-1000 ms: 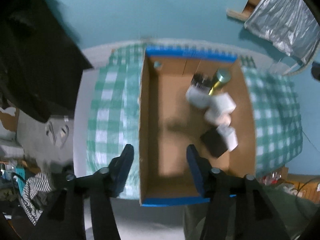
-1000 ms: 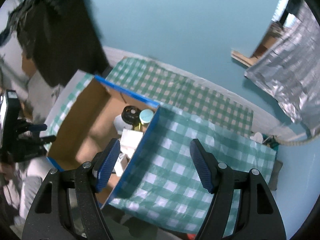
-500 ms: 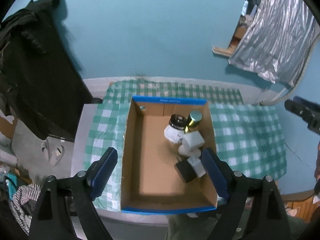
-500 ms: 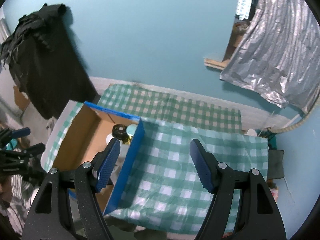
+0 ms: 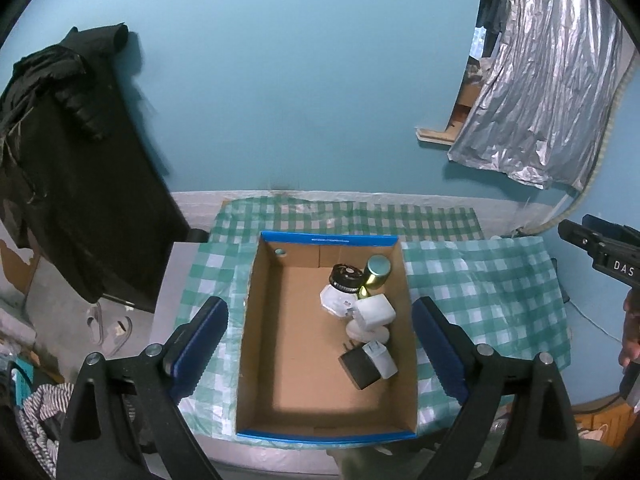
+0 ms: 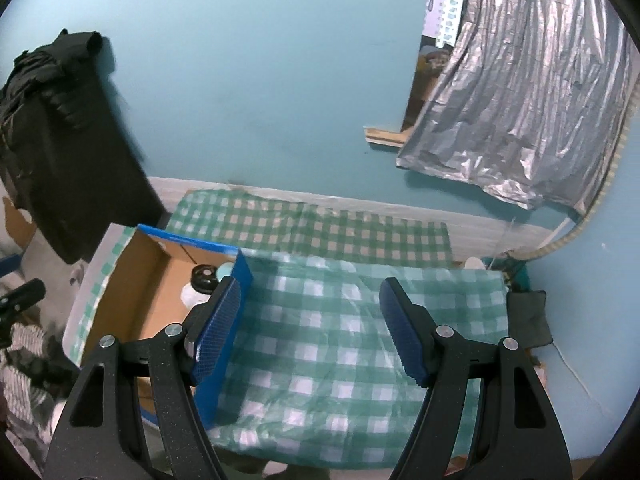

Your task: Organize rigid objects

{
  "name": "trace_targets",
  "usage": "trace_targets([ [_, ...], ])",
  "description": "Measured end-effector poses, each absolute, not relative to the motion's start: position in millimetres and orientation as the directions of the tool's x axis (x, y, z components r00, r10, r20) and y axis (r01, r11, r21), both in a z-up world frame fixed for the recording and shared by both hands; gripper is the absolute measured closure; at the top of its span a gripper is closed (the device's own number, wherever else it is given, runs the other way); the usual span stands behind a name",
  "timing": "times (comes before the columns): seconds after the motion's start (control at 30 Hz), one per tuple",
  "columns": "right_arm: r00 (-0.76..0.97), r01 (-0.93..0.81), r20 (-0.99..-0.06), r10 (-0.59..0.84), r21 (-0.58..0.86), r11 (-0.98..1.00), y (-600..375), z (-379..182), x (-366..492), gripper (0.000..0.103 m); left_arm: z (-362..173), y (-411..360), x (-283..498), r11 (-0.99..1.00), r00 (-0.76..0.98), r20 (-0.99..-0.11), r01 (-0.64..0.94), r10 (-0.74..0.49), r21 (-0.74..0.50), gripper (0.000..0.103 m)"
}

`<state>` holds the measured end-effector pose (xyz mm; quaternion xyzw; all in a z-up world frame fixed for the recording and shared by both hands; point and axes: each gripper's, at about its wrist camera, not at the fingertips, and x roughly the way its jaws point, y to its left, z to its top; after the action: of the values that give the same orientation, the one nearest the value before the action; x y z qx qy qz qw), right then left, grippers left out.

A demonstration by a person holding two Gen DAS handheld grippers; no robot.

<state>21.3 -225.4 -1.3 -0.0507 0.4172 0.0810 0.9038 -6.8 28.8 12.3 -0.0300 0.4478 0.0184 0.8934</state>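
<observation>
Left claw (image 5: 320, 334) hangs empty above the cardboard box (image 5: 264, 344), its jaws opening wide. Inside along the box's right wall cluster a black-capped jar (image 5: 340, 286), gold bottle (image 5: 375, 274) and white adapters (image 5: 374, 312). Right claw (image 6: 310, 330), parted and empty, hovers over the checked worktop (image 6: 340, 340).

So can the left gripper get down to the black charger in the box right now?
Probably yes: the left gripper hangs over the open-topped cardboard box, its empty jaws opening, with nothing covering the black charger.
</observation>
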Motion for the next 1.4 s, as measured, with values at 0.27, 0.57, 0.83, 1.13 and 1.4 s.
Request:
trace_targets([
  [0.27,0.63,-0.191,-0.77,0.103,-0.025,0.981,-233,-4,21,0.031,14,20,-9,0.998,0.593,-0.805,-0.058,0.013,-0.027,0.009],
  [0.57,0.627,-0.199,-0.772,0.11,-0.022,0.98,-237,-4,22,0.031,16,14,-11,0.998,0.588,-0.809,-0.062,0.018,-0.022,0.009],
  [0.83,0.629,-0.204,-0.77,0.109,-0.028,0.979,-238,-3,23,0.031,16,13,-12,0.998,0.586,-0.81,-0.066,0.02,-0.023,0.009],
  [1.13,0.634,-0.208,-0.766,0.102,-0.042,0.977,-238,-2,23,0.031,16,13,-9,0.998,0.588,-0.808,-0.056,0.017,-0.021,0.009],
  [1.4,0.633,-0.212,-0.767,0.101,-0.046,0.976,-238,-1,23,0.031,16,12,-9,0.998,0.591,-0.806,-0.055,0.026,-0.009,0.009],
])
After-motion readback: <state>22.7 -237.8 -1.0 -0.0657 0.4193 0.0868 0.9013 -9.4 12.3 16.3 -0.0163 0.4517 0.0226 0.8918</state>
